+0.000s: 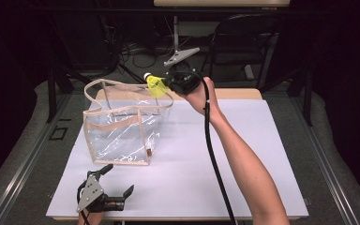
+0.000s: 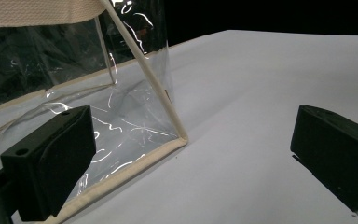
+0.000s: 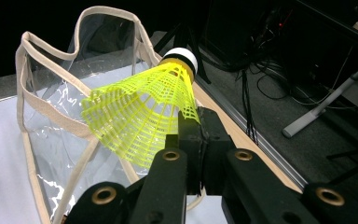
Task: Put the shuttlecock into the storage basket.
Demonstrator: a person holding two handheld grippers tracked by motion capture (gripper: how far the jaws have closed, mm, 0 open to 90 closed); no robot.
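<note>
White tabletop, dark room, chair behind. Right hand-held gripper pinches yellow shuttlecock above clear bag. Left hand-held gripper spread wide, empty, near bag.

The tongs were pinched tight on the edge of a yellow net birdie. Its white tip pointed up. A see-through bag with tan edges stood behind it on the white desk.

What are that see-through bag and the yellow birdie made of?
The bag looks like glossy clear plastic film: it creases and glints. Its beige edging looks like woven fabric tape. The shuttlecock skirt is open yellow mesh, probably moulded plastic; its white tip's material is unclear.
</note>
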